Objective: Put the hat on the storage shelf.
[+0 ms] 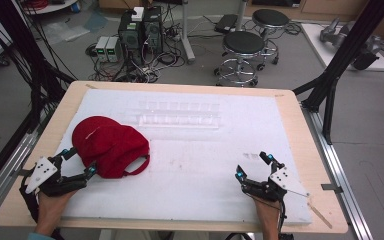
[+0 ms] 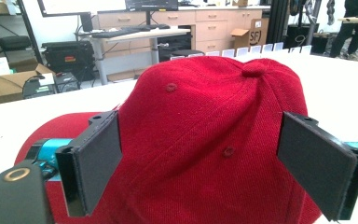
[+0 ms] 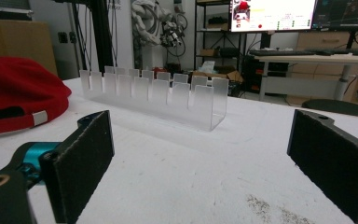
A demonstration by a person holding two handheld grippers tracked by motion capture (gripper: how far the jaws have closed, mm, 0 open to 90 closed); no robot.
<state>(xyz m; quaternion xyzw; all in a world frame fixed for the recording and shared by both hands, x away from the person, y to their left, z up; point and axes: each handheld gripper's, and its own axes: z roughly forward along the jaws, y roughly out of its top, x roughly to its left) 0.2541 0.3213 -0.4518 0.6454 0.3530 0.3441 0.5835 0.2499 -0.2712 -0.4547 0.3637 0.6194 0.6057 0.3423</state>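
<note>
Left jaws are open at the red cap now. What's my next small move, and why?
Probably ease the left gripper a little forward, then close. In the left gripper view its jaws stand open either side of the red cap's crown, and whether the pads touch the fabric I cannot tell. The right gripper rests open over bare white mat, so it can wait.

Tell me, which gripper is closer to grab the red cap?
Probably the left gripper. Its open jaws already sit on either side of the red cap. The right gripper is open too, but away across the white mat.
</note>
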